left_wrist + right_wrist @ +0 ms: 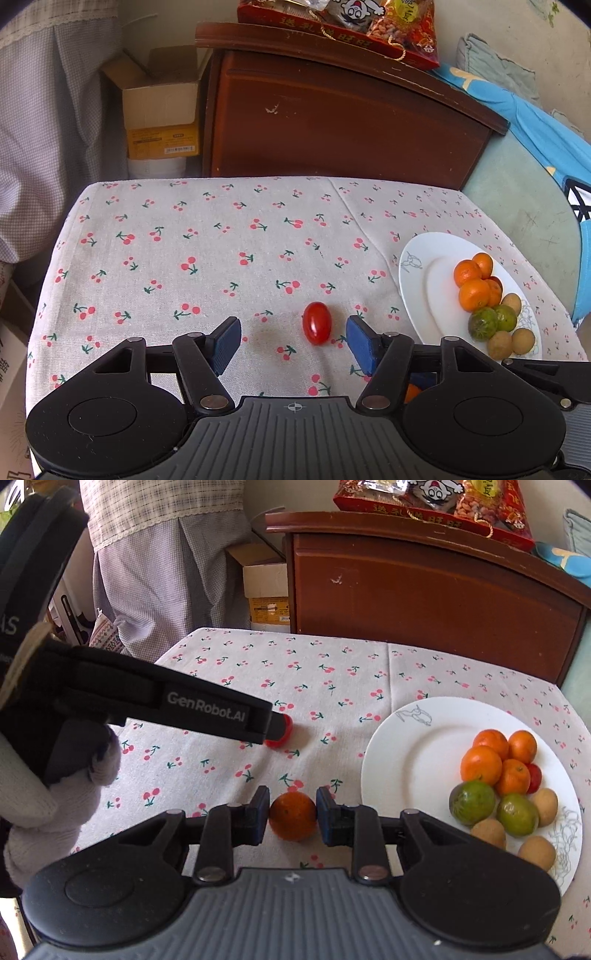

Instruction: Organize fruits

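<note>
White cotton cloth with small red cherries covers the table (166,258), and all the fruit lies on it or on the white plate (413,760).

In the right wrist view, the right gripper (292,816) is closed on a small orange (292,816). Both blue pads press on its sides, and the orange sits at 6 o'clock of the picture, just beside the plate edge, which is at 3 o'clock from it. I cannot tell if the orange touches the cloth or is a little above it.

On the plate, four oranges (495,757) are grouped toward the 2 o'clock side. One red tomato (534,777) is partly hidden behind them. Two green fruits (472,802) lie at 6 o'clock from the oranges, and around them are four small brown fruits (546,805), near the rim at 4 to 5 o'clock.

In the left wrist view, the left gripper (293,334) is open. A red cherry tomato (316,323) lies on the cloth between its jaws, closer to the right pad, and neither pad touches it. In this view the plate is at 3 o'clock from the tomato, apart from it.

In the right wrist view, the left gripper comes in from 9 o'clock, and a hand in a white knitted glove (44,812) holds it. Behind the table, at 12 o'clock, stands a dark wooden cabinet (332,122) with a red snack box (343,26) on top.
</note>
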A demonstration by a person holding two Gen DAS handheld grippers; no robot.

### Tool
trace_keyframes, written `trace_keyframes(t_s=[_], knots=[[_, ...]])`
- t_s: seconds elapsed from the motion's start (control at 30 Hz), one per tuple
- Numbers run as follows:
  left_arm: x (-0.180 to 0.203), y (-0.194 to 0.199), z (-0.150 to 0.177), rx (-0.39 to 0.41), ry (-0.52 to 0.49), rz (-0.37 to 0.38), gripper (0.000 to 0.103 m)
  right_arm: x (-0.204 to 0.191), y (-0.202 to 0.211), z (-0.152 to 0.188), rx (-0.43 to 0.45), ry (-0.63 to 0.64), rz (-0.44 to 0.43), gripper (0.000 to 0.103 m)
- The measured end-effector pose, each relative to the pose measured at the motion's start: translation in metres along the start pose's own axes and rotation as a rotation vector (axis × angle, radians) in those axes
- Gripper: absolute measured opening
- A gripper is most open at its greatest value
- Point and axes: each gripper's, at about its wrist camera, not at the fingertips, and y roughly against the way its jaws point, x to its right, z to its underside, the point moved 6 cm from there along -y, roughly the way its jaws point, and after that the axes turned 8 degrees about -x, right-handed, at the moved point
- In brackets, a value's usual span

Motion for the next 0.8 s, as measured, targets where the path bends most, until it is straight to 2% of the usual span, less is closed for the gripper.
trace_keyframes(t_s=[0.17, 0.27, 0.4, 0.57, 0.63, 0.8], knots=[[0.008, -0.008, 0.001, 0.018, -0.033, -0.001, 0.055, -0.001, 0.007, 0.01, -0.007, -0.075, -0.002, 0.027], [0.012, -0.014, 0.003, 0.03, -0.048, -0.014, 0.047, 0.002, 0.012, 0.015, 0.001, -0.131, -0.007, 0.027], [0.016, -0.017, 0.003, 0.051, -0.071, -0.029, 0.043, 0.003, 0.012, 0.016, 0.009, -0.131, -0.008, 0.028], [0.021, -0.017, 0.004, 0.064, -0.113, -0.042, 0.021, 0.01, 0.009, 0.02, -0.007, -0.166, -0.01, 0.03], [0.021, -0.017, 0.004, 0.07, -0.111, -0.036, 0.018, 0.011, 0.009, 0.02, -0.002, -0.175, -0.015, 0.029], [0.022, -0.014, 0.002, 0.08, -0.098, -0.036, 0.017, 0.014, 0.011, 0.023, 0.004, -0.192, -0.027, 0.028]])
